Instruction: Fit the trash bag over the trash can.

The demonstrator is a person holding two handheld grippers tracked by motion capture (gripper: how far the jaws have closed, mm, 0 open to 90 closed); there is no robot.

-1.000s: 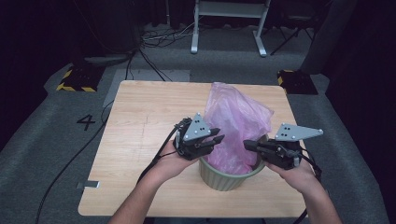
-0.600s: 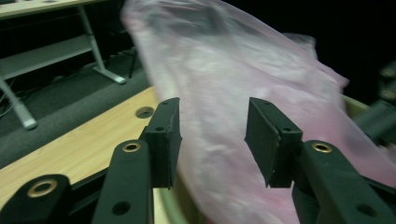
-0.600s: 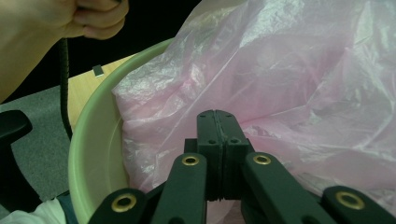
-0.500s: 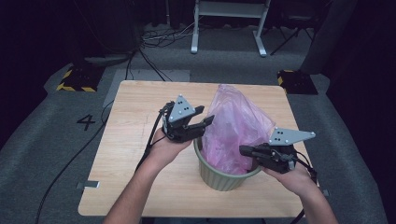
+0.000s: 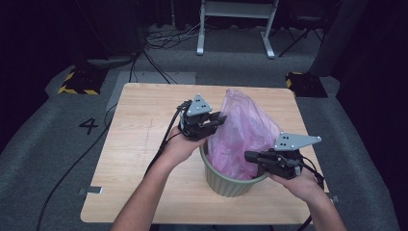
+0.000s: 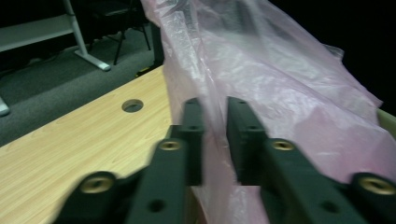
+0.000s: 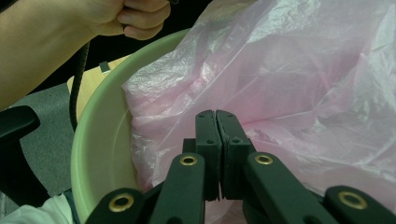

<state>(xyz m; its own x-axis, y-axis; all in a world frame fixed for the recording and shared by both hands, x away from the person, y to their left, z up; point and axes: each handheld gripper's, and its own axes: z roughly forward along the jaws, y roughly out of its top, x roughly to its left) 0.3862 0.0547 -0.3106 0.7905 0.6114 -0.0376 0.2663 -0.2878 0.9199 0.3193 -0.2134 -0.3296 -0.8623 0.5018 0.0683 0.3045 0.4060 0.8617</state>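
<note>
A pale green bin (image 5: 226, 185) stands on the wooden table (image 5: 139, 120) with a thin pink bag (image 5: 245, 130) billowing up out of it. My left gripper (image 5: 219, 119) is at the bag's left side, above the bin's far-left rim. Its jaws (image 6: 215, 103) have just been closing and stand almost together, with a fold of the bag (image 6: 289, 93) pinched between them. My right gripper (image 5: 248, 156) reaches in over the bin's right rim. It is shut (image 7: 215, 114) with the bag's film (image 7: 280, 70) gathered at its tips, just inside the bin's wall (image 7: 98, 140).
A round cable hole (image 6: 132, 105) sits in the table top beyond the bag. The other hand (image 7: 116, 18) and its black cable hang past the bin's far rim. Grey floor, a white table frame (image 5: 235, 29) and cables lie behind the table.
My left gripper lifted off the bin's near-left rim, swung out to the left, then came back in against the bag's left side higher up. The right gripper sank slightly to the rim.
</note>
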